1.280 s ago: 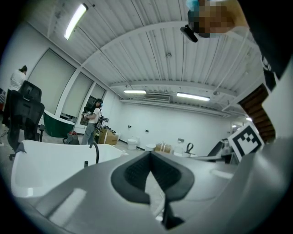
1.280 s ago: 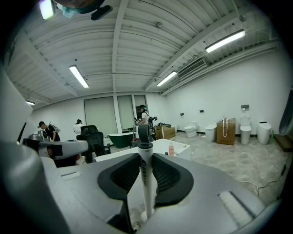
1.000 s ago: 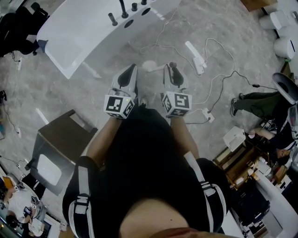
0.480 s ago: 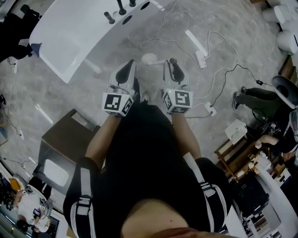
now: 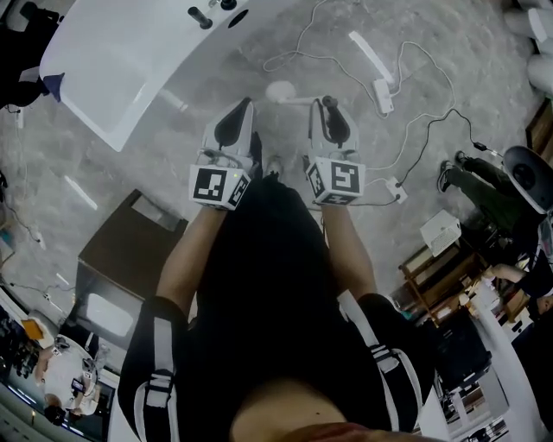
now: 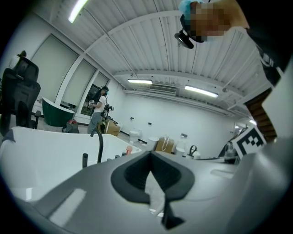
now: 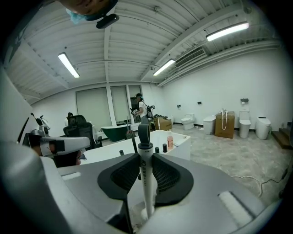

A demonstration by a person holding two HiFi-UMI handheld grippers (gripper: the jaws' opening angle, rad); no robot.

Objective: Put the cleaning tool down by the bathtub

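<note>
The cleaning tool (image 5: 282, 91) is a white stick with a round white head, held out over the marbled floor. My right gripper (image 5: 321, 102) is shut on its handle. In the right gripper view the handle (image 7: 146, 180) stands upright between the dark pads, its grey loop end (image 7: 143, 132) above my right gripper (image 7: 145, 155). My left gripper (image 5: 244, 104) hangs beside it, shut and holding nothing; its tips (image 6: 150, 153) meet. The white bathtub (image 5: 121, 60) lies ahead to the left, a short way from the tool's head.
Black taps (image 5: 200, 15) stand on the tub's rim. White cables (image 5: 406, 78) and a power strip (image 5: 380, 91) trail over the floor on the right. A brown cabinet (image 5: 130, 259) stands at my left, a seated person (image 5: 484, 186) and furniture at the right. Toilets (image 7: 208, 123) line the far wall.
The view has slid so that the tub and the floor cables sit higher in the picture. Both grippers sit slightly higher too, the right one still gripping the tool.
</note>
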